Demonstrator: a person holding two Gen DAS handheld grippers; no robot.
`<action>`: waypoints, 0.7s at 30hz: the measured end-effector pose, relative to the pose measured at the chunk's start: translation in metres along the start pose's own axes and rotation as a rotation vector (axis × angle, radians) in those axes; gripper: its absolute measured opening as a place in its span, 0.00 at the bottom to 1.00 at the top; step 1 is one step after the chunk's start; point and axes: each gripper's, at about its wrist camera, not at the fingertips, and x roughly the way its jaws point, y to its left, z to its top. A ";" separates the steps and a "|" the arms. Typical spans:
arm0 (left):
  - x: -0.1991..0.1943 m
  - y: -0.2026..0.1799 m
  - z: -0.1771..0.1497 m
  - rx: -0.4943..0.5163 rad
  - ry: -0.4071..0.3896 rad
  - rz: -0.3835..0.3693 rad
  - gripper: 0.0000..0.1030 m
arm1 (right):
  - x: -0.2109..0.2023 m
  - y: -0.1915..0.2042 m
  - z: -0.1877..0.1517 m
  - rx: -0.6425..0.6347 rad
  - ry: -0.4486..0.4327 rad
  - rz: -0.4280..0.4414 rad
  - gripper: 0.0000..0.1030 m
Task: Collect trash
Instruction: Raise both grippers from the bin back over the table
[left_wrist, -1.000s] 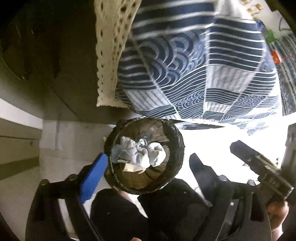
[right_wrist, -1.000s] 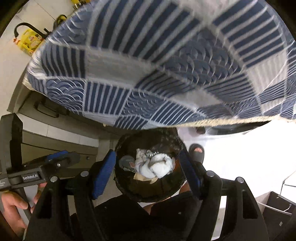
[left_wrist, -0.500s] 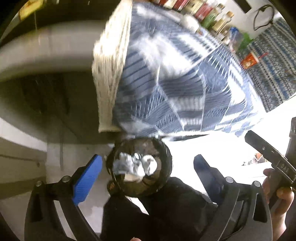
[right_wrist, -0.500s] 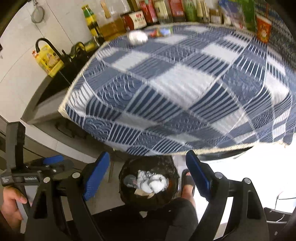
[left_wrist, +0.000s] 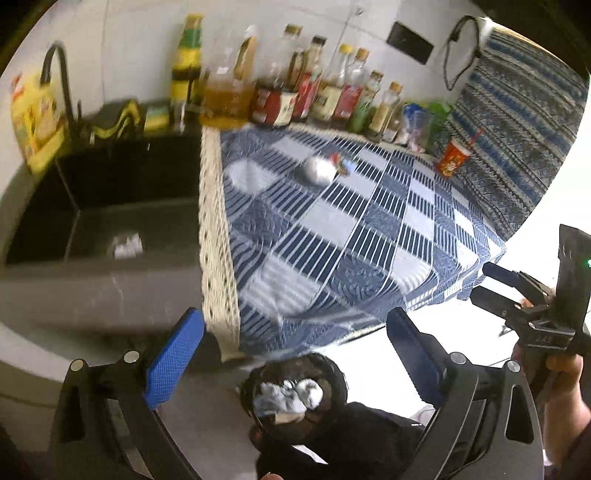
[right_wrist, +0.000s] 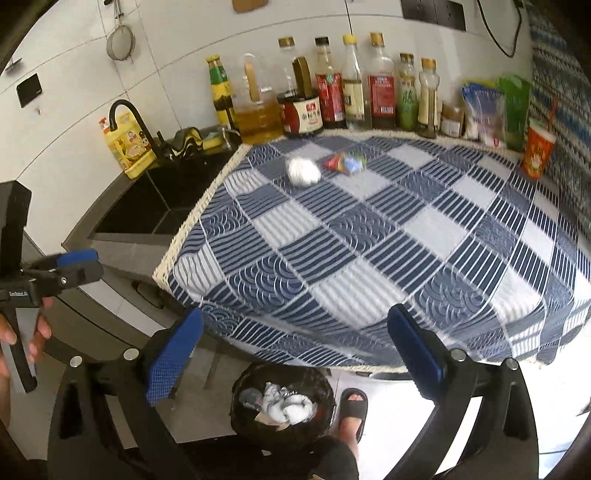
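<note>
A black-lined trash bin (right_wrist: 282, 406) stands on the floor below the table edge, with crumpled white tissues (right_wrist: 291, 404) inside. On the blue checked tablecloth (right_wrist: 369, 240) far back lie a crumpled white paper ball (right_wrist: 303, 171) and a colourful wrapper (right_wrist: 345, 162). My right gripper (right_wrist: 295, 321) hangs above the bin; its jaws are opening and nothing is between them. My left gripper (left_wrist: 295, 328) is open and empty, also above the bin (left_wrist: 293, 395). The paper ball (left_wrist: 319, 171) shows blurred in the left wrist view.
A dark sink (left_wrist: 110, 206) with a black tap lies left of the table. Several sauce and oil bottles (right_wrist: 332, 96) line the back wall. A red paper cup (right_wrist: 537, 151) stands at the far right. A sandalled foot (right_wrist: 352, 402) is beside the bin.
Both grippers have risen from just over the bin to above table height, so the tabletop, the sink and the bottles came into view. The right jaws have spread wider.
</note>
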 end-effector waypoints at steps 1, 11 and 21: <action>-0.003 -0.002 0.004 0.011 -0.008 0.001 0.93 | -0.003 -0.002 0.004 -0.001 -0.014 0.011 0.96; 0.010 -0.041 0.047 0.078 -0.006 -0.049 0.93 | -0.009 -0.032 0.057 -0.008 -0.081 0.024 0.96; 0.061 -0.060 0.089 0.090 0.063 -0.023 0.93 | 0.029 -0.069 0.111 -0.071 -0.052 0.075 0.96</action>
